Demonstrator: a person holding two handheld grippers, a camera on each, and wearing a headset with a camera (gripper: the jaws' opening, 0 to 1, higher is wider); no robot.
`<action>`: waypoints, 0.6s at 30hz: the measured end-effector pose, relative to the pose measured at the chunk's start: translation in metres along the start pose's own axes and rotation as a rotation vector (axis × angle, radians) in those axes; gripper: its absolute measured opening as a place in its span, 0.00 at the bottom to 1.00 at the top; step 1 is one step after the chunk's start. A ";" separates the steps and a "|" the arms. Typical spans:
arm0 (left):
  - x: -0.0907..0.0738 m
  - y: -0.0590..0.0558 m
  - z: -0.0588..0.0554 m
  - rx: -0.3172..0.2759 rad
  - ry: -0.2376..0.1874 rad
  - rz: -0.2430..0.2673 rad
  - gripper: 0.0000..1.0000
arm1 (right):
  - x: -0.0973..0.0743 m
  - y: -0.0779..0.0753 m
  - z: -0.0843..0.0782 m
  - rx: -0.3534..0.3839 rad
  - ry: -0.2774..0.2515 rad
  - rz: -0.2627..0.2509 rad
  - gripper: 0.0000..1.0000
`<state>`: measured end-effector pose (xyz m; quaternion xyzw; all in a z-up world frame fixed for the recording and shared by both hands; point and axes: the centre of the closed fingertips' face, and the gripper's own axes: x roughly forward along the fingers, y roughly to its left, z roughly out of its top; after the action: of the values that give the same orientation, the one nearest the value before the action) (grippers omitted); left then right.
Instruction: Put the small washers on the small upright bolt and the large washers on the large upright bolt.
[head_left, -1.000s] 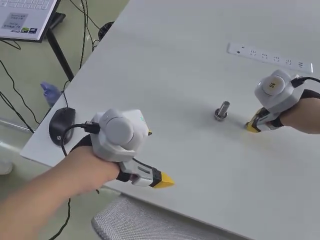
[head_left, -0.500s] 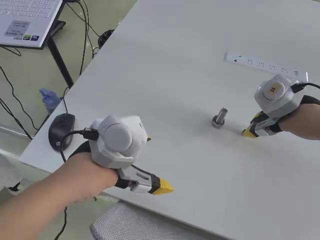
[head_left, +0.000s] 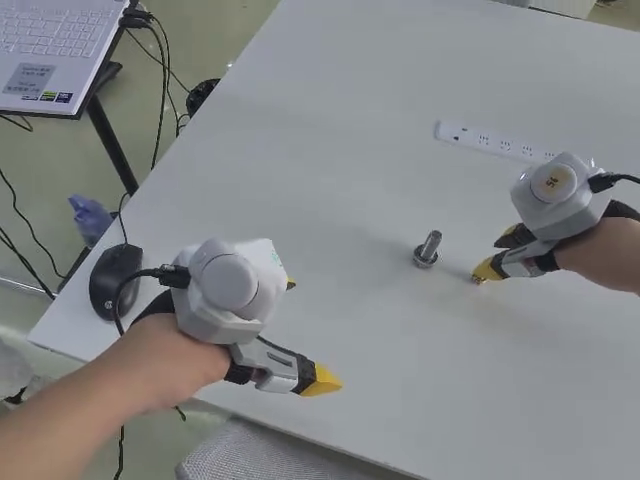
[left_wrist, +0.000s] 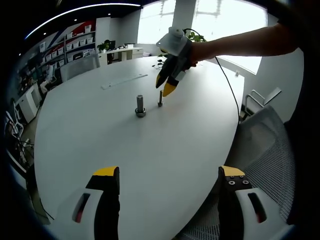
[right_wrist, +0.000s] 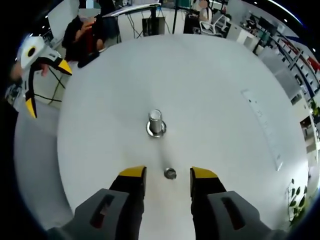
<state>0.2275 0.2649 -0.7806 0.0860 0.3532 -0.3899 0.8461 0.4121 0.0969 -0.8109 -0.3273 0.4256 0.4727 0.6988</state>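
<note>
The large upright bolt (head_left: 427, 250) stands on the white table (head_left: 330, 150), seen closer in the right gripper view (right_wrist: 156, 122) and in the left gripper view (left_wrist: 140, 106). A small upright bolt (right_wrist: 170, 173) stands between the jaws of my right gripper (right_wrist: 167, 173), which is open and not touching it. The small bolt (left_wrist: 160, 98) also stands just under the right gripper (left_wrist: 167, 85) in the left gripper view. My left gripper (left_wrist: 170, 177) is open and holds nothing near the table's front edge (head_left: 308, 335).
A white power strip (head_left: 500, 145) lies beyond the bolts. A black mouse (head_left: 112, 280) sits at the table's left corner, and a laptop (head_left: 50, 40) stands on a stand off the table. A mesh chair (left_wrist: 265, 145) is by the near edge.
The head camera has shifted, so the scene sits lower and further left. Both grippers keep much the same places relative to the large bolt, and both stay open.
</note>
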 end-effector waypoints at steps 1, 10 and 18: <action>0.000 0.000 0.000 -0.002 -0.001 0.000 0.81 | -0.003 0.001 0.001 0.007 -0.011 -0.002 0.37; -0.006 -0.002 0.002 -0.028 -0.020 0.012 0.82 | -0.040 0.006 0.007 0.108 -0.164 -0.035 0.43; -0.010 0.000 0.002 -0.025 -0.024 0.021 0.84 | -0.062 0.013 -0.003 0.189 -0.254 -0.055 0.48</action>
<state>0.2242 0.2697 -0.7721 0.0744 0.3471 -0.3772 0.8554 0.3874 0.0745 -0.7568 -0.2092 0.3675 0.4489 0.7872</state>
